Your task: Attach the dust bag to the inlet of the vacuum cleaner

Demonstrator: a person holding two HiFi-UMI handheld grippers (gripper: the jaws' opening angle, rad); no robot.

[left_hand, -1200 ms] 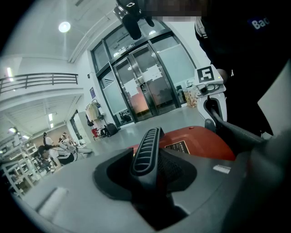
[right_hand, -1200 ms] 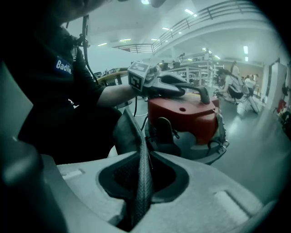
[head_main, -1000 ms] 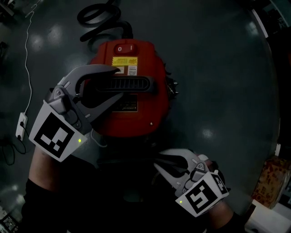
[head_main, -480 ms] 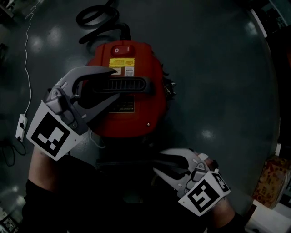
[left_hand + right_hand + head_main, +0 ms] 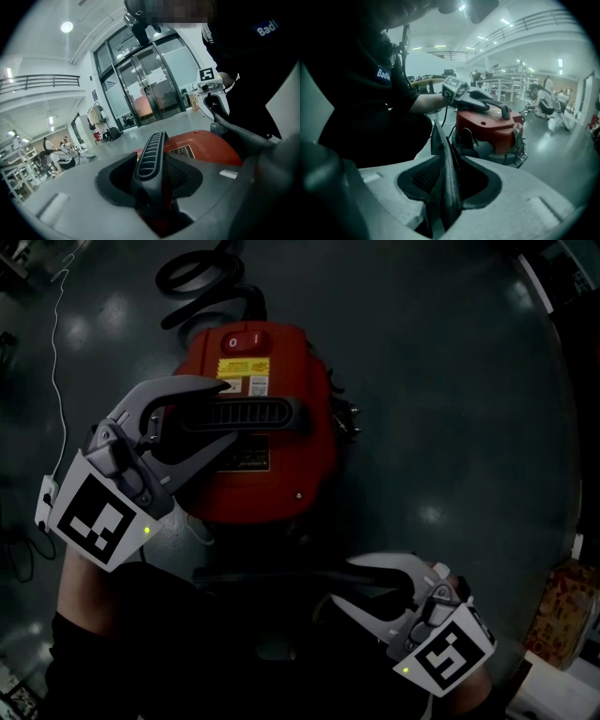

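A red vacuum cleaner [image 5: 272,474] stands on the dark floor, with a black ribbed handle [image 5: 248,413] across its top. My left gripper [image 5: 239,411] is shut on the left end of that handle [image 5: 150,150]. My right gripper [image 5: 336,582] is at the lower right, in front of the vacuum's near side, with its jaws spread open. A thin dark textured flap [image 5: 445,173], apparently part of the dust bag, stands between its jaws without being pressed. The dark area under the vacuum's near edge hides the inlet.
A black coiled hose [image 5: 202,277] lies behind the vacuum. A white cable runs to a power brick [image 5: 42,498] on the floor at the left. A printed carton [image 5: 558,615] stands at the right. My dark-clothed body fills the bottom left.
The right gripper's jaws have spread wider and it has drawn back toward the lower right. The left gripper has kept its hold on the handle.
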